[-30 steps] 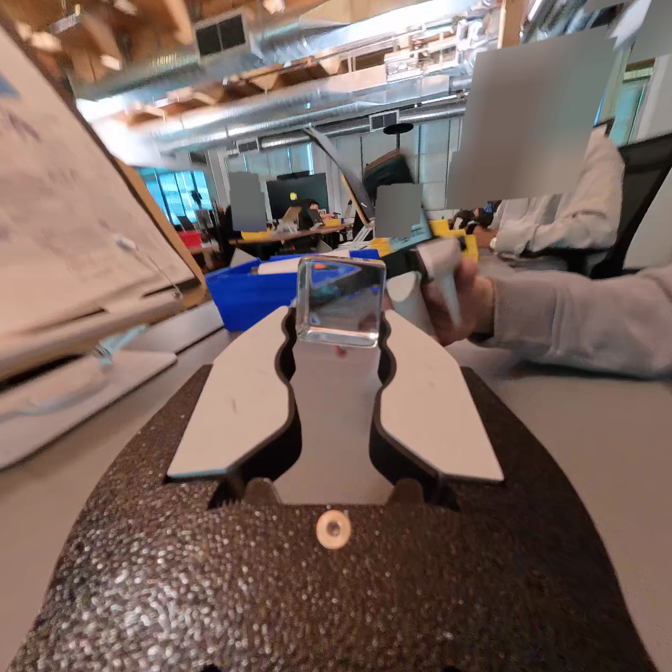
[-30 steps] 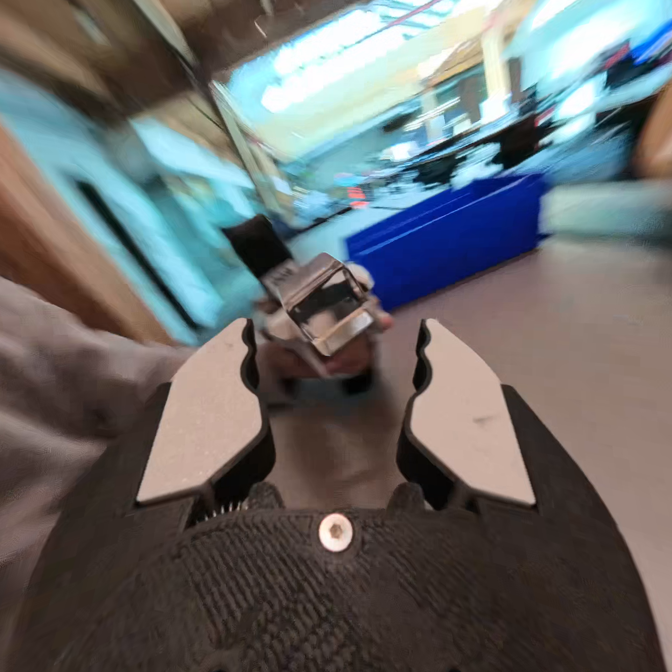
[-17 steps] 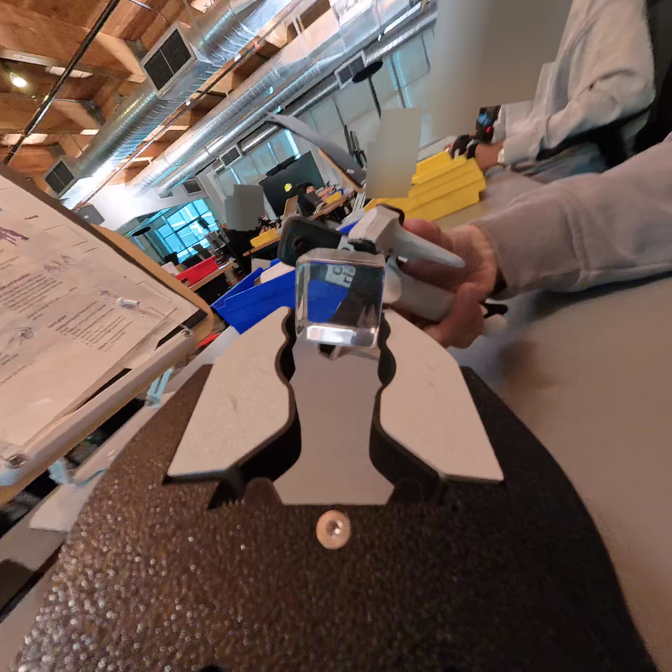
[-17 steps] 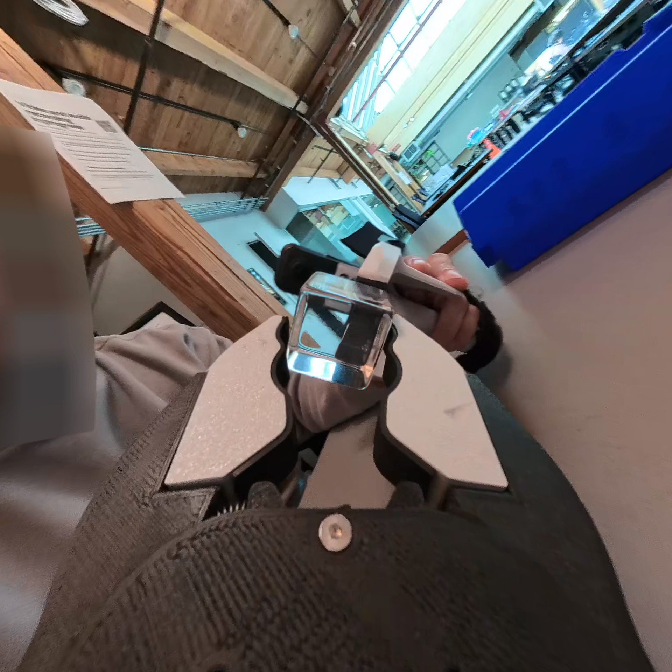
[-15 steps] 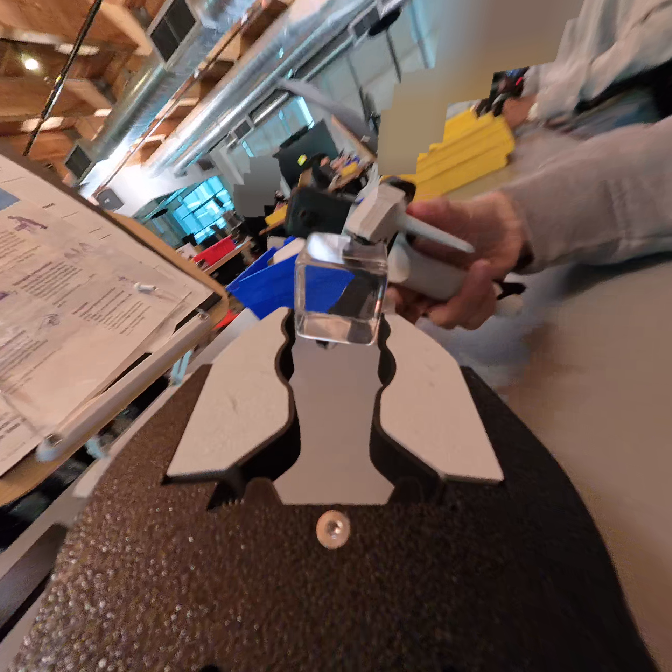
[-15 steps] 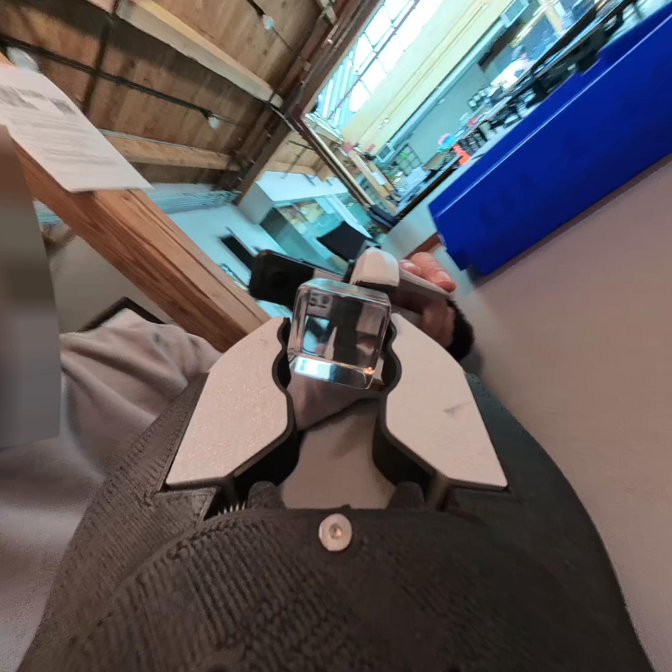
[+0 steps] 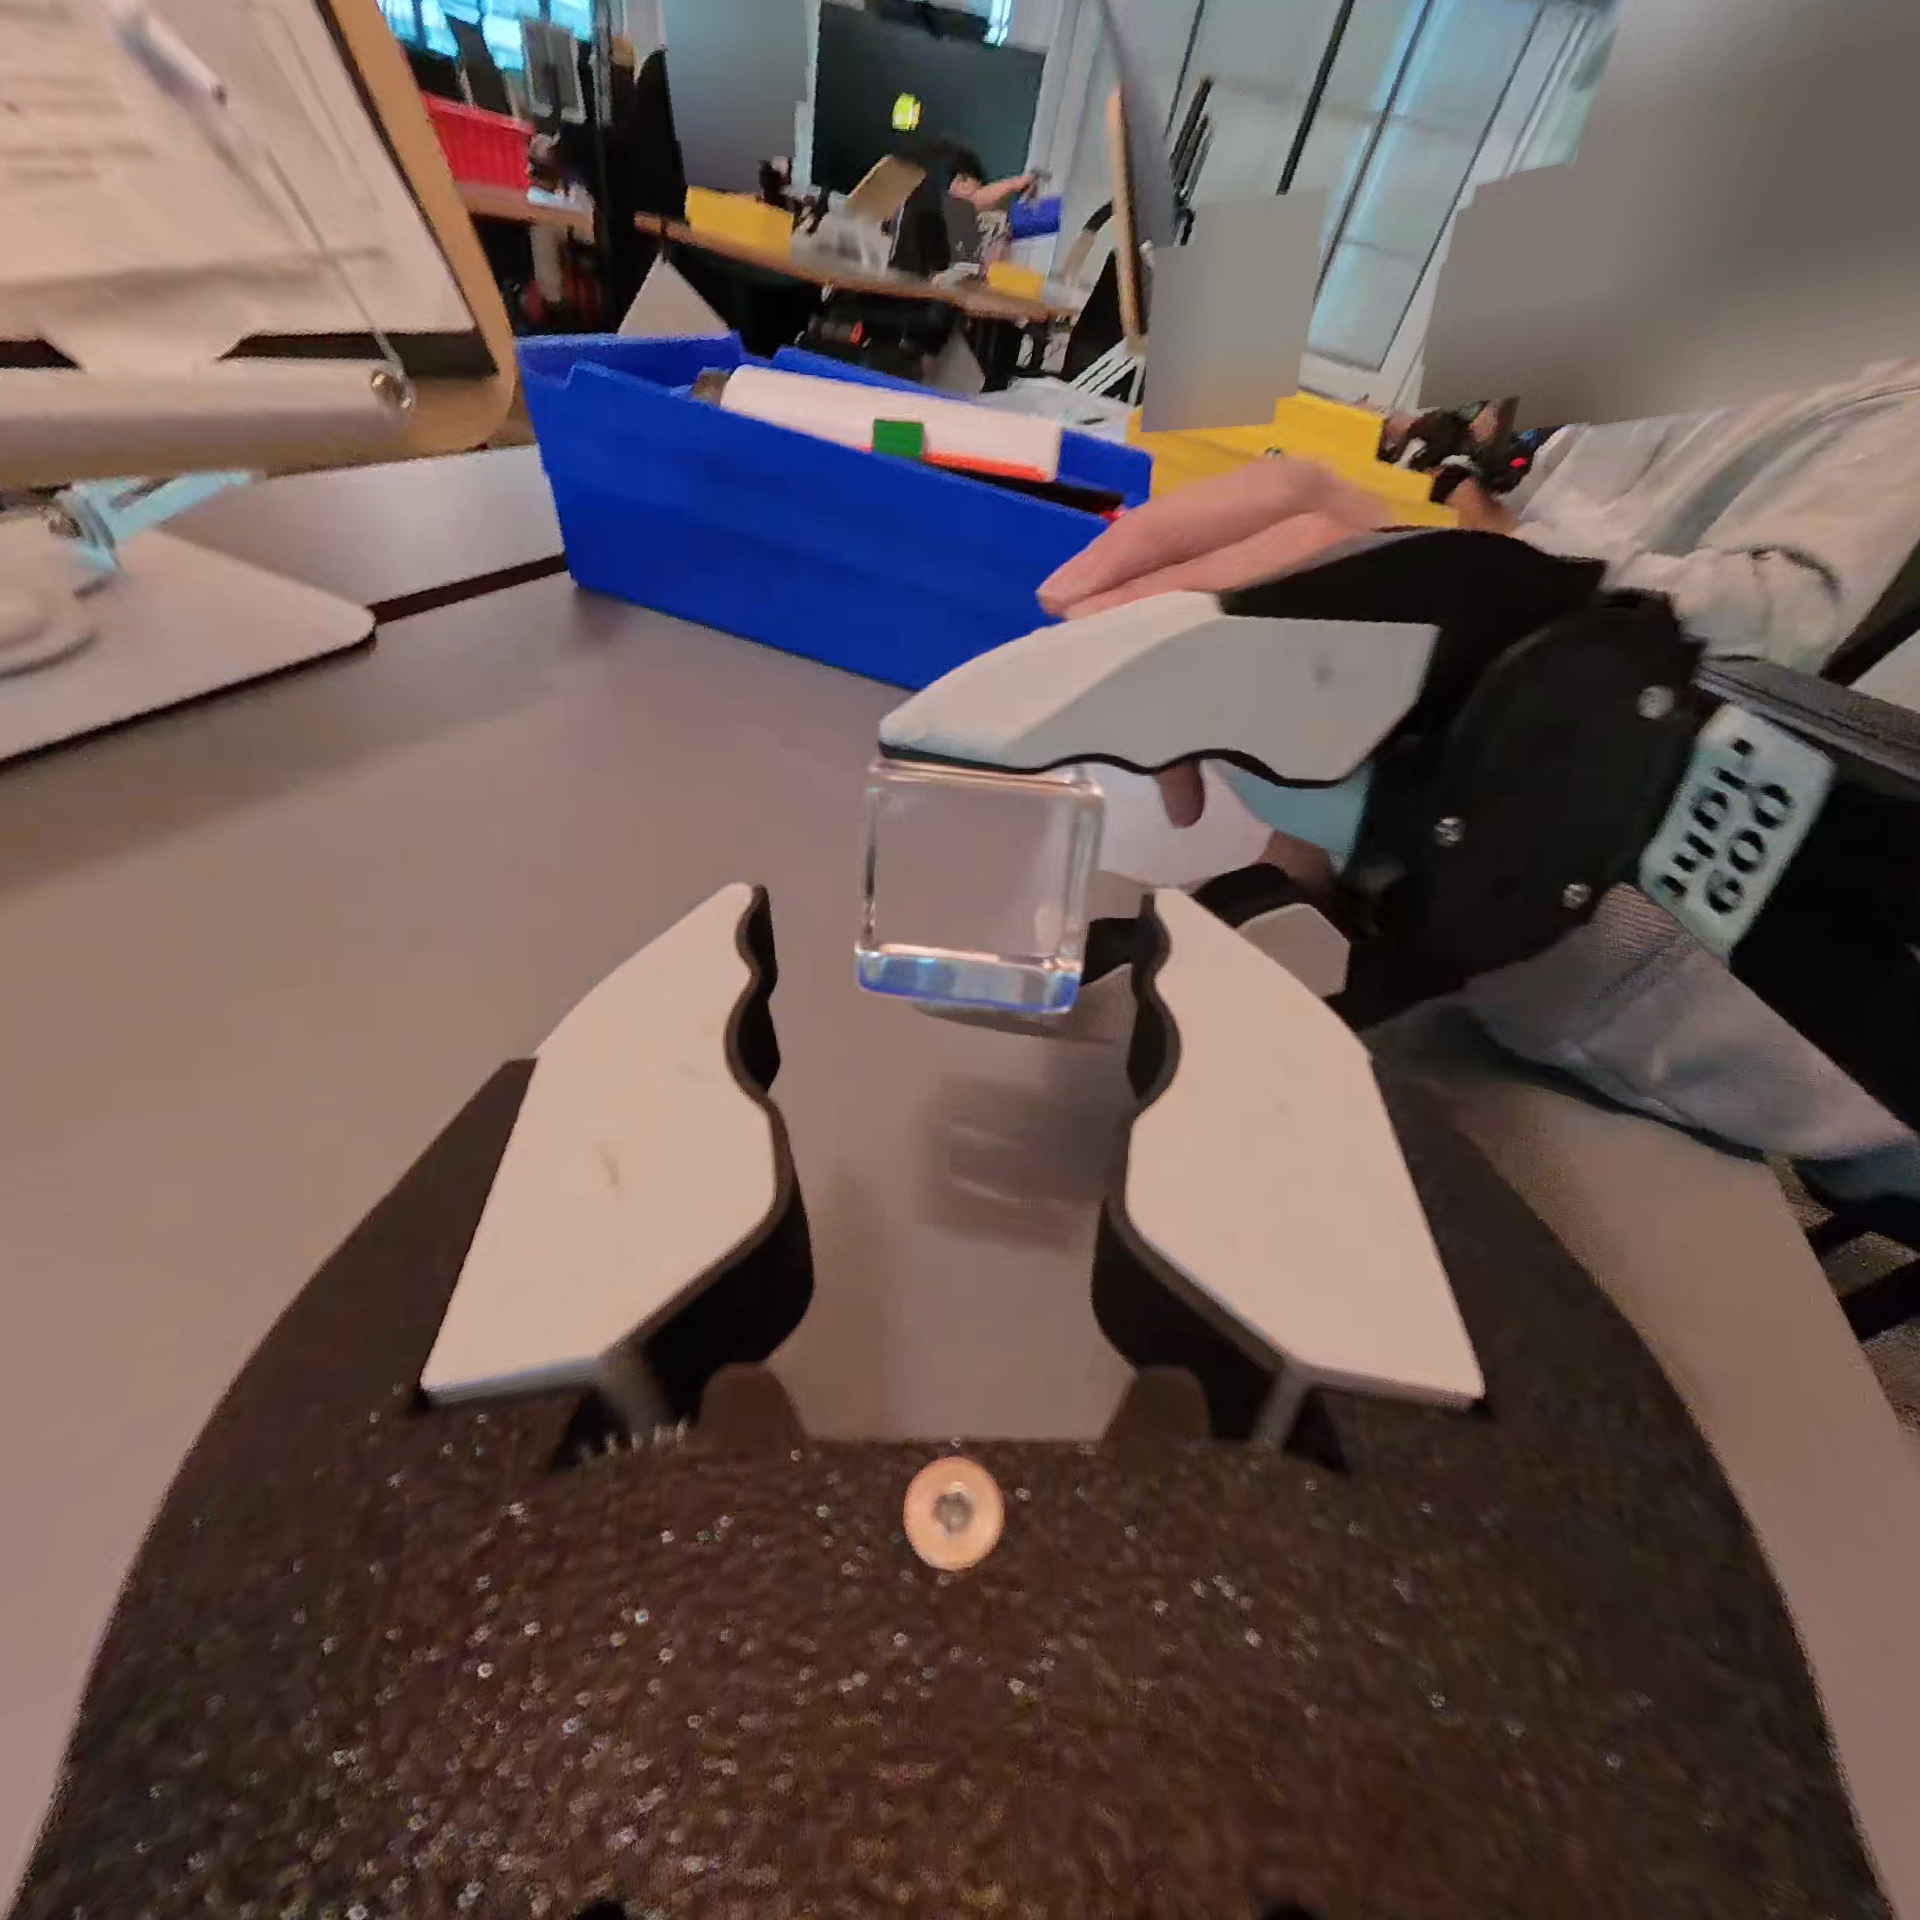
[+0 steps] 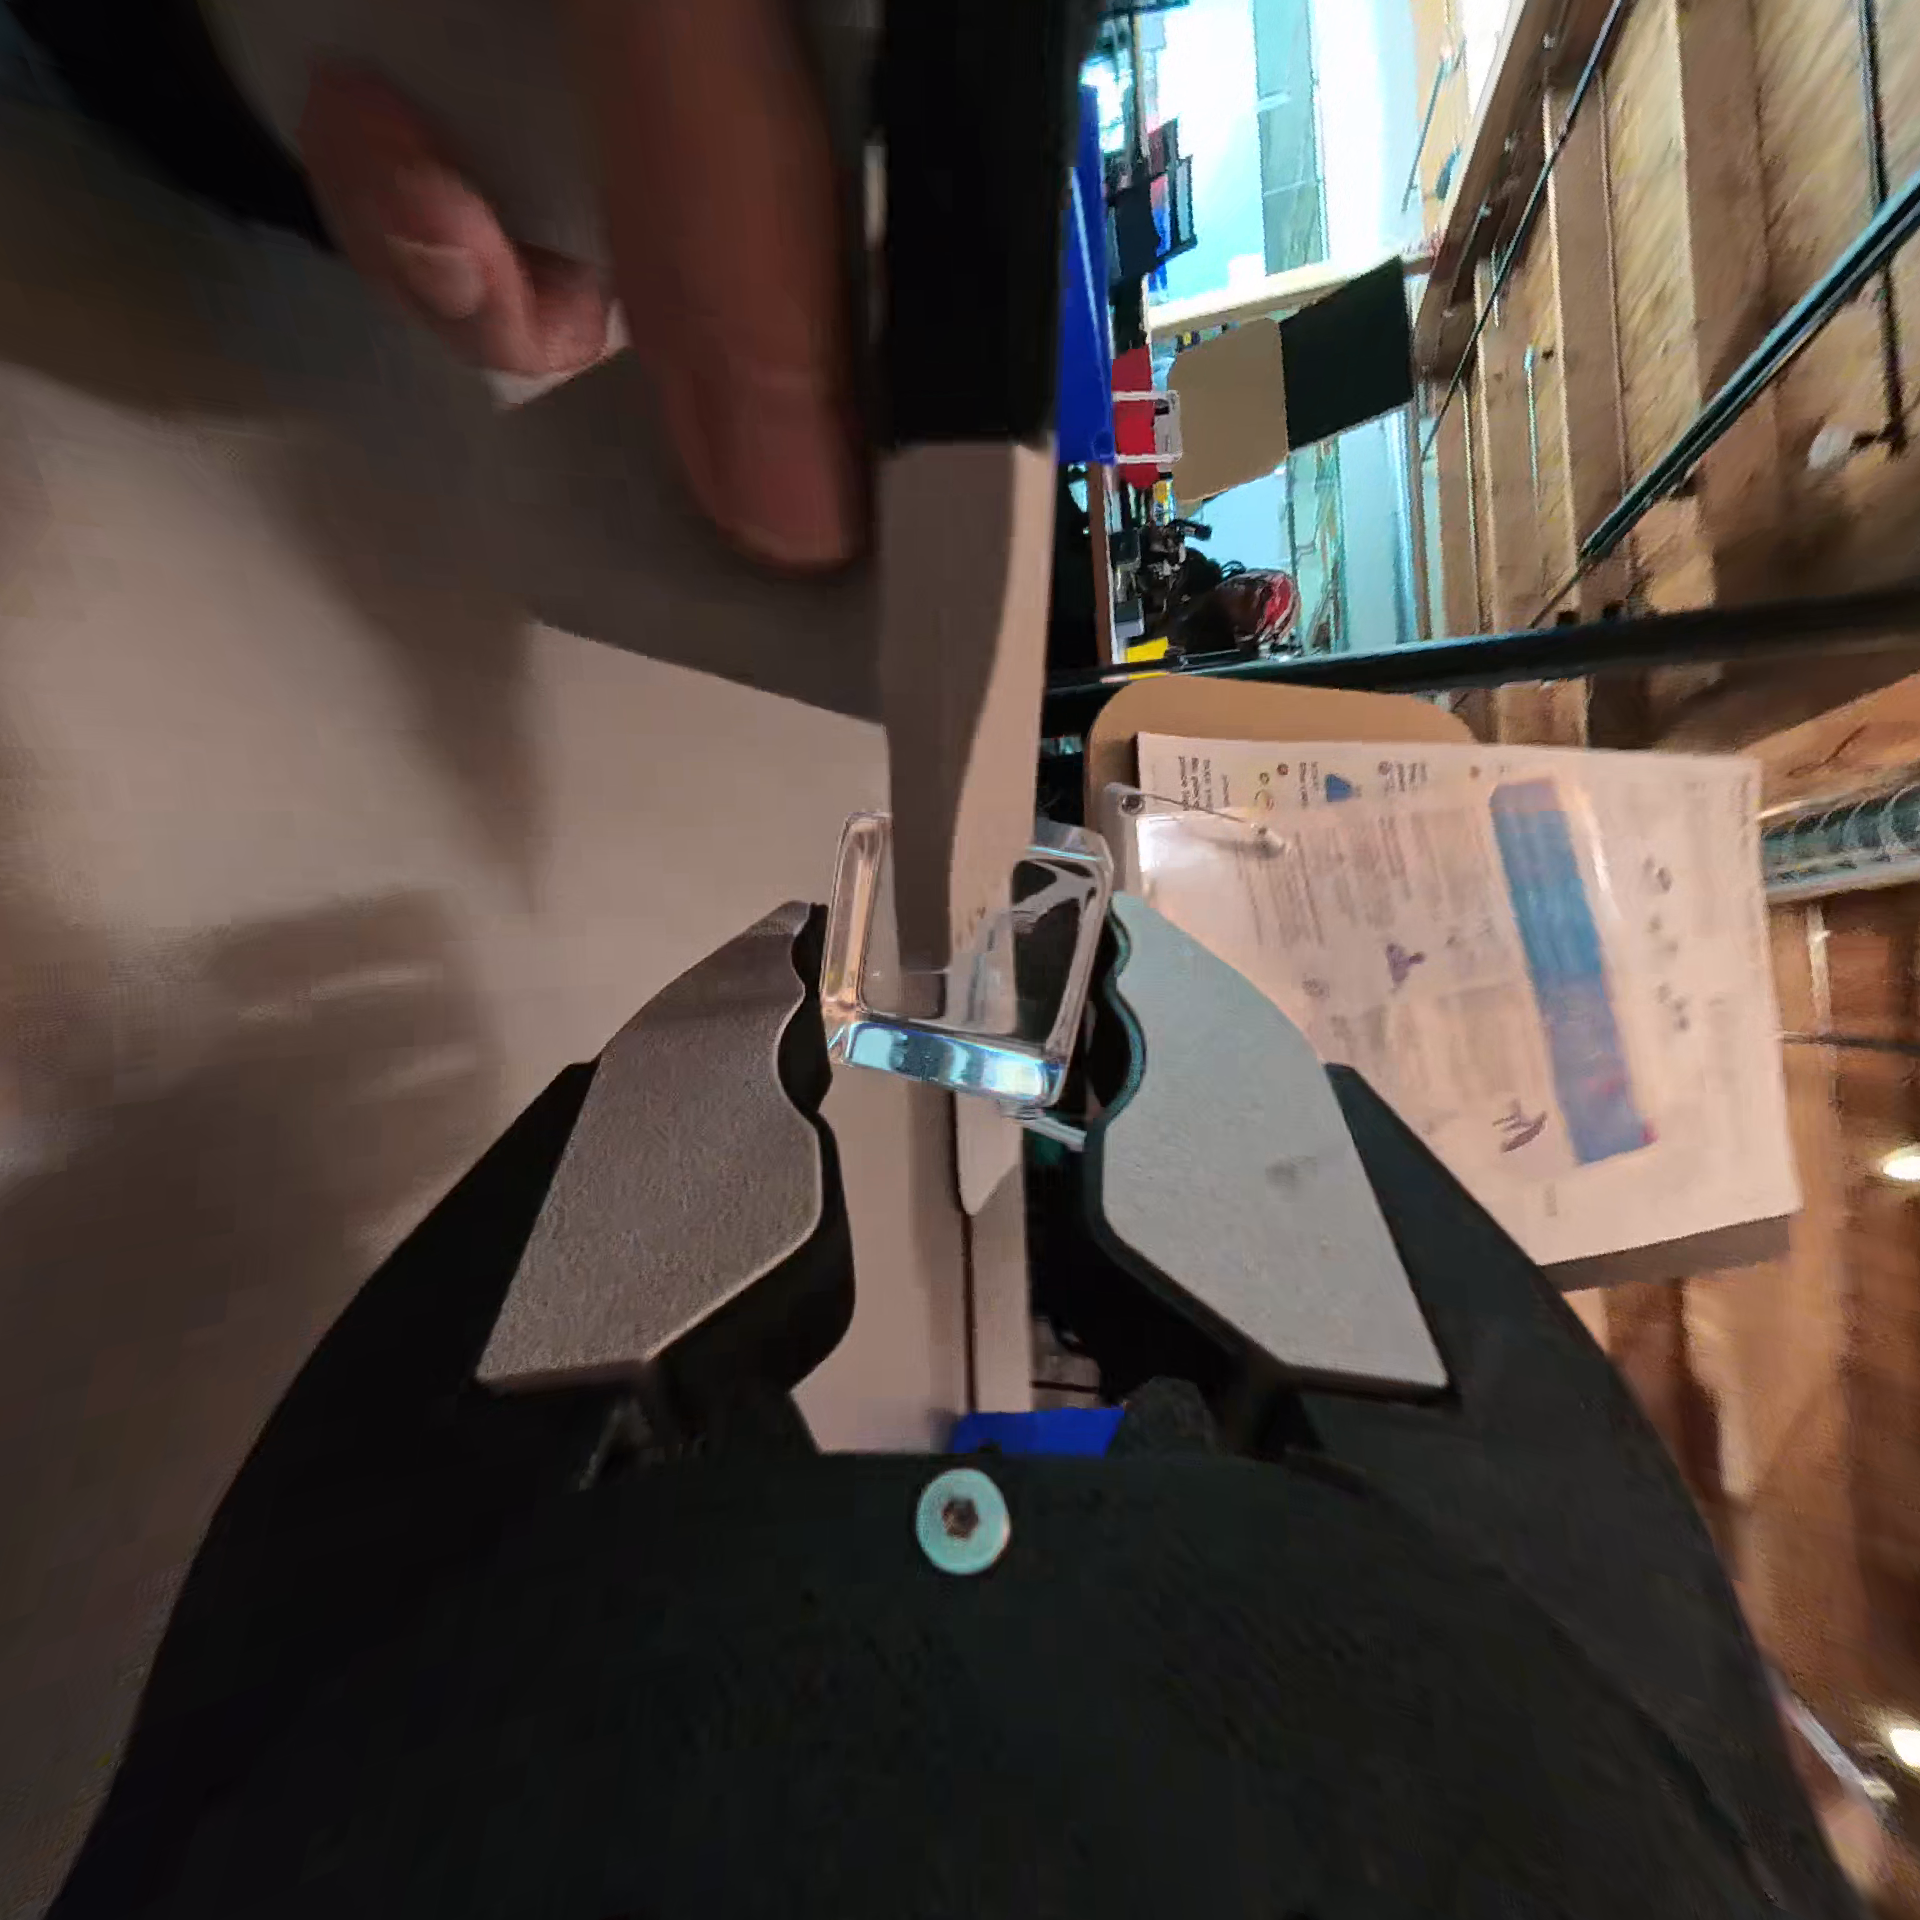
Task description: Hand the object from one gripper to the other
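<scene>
Now the left gripper stood wide open, holding nothing, its pads clear of the cube on both sides. Cube was a clear block, up off the table, pinched top and bottom by the right gripper, which was closed on it. In the right wrist view one left finger still sat across the cube between the right pads.

Risks, as judgement: cube looked smooth and glassy, so a light squeeze could let it slip out and drop to the table. Right pads caught it near their tips only; any twist might pivot it loose. Left finger stayed close, so a careless pull-back could clip the cube or knock it askew. Motion blur hid the exact contact line.
</scene>
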Available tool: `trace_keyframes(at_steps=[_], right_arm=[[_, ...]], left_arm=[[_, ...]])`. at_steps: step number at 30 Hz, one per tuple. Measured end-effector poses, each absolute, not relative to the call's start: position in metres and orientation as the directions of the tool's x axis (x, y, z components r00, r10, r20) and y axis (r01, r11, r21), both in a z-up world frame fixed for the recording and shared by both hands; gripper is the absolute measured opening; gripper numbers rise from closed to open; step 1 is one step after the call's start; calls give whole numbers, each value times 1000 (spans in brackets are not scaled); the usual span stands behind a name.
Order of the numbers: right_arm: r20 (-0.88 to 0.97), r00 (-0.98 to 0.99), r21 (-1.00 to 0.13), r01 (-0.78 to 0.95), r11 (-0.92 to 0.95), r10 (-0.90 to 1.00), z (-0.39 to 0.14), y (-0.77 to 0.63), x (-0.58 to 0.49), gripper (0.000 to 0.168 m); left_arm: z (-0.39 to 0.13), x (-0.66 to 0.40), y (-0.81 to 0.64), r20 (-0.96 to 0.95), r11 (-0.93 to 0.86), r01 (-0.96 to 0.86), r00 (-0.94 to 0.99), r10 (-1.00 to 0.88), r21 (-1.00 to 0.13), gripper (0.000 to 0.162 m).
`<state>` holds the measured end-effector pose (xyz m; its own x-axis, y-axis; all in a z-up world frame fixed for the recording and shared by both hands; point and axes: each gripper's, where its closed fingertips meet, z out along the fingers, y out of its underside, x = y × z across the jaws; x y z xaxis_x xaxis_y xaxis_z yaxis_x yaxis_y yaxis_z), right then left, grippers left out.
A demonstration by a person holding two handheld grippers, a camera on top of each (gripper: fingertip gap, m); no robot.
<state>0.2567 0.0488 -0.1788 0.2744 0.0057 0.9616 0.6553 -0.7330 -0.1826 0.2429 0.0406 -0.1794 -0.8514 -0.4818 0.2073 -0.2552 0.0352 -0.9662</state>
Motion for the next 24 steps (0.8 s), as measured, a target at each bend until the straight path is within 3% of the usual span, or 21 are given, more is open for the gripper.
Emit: trace_keyframes(at_steps=[3,5,7,9,11,12,14,16,24], right_arm=[[975,214,-99,652,-752,57,-180,49,258,48],[967,256,-163,659,-734,15,-179,50,255,48],[912,400,-363,675,-642,-94,-174,52,248,48],[747,635,-643,614,-458,-198,-163,53,237,51],[429,870,-898,381,-219,-245,-146,52,231,66],[258,942,-964,239,-112,-213,-138,51,229,73],[13,993,-999,18,37,-118,-128,48,225,62],[-108,992,-992,-103,79,-69,-128,46,226,59],[-159,984,-987,-155,53,-80,-141,53,227,43]], left_arm=[[-183,240,40,190,67,-249,-865,-465,-966,43],[-182,240,40,171,82,-233,-872,-459,-969,42],[-176,237,41,198,44,-238,-885,-422,-970,42],[-167,233,43,278,-49,-279,-895,-347,-959,42],[-163,232,46,338,-106,-321,-895,-291,-941,42],[-161,232,48,354,-130,-330,-896,-267,-935,41],[-158,230,52,376,-171,-344,-901,-216,-923,42],[-155,230,55,375,-198,-337,-906,-198,-920,42],[-158,223,51,264,-119,-243,-940,-215,-963,41]])
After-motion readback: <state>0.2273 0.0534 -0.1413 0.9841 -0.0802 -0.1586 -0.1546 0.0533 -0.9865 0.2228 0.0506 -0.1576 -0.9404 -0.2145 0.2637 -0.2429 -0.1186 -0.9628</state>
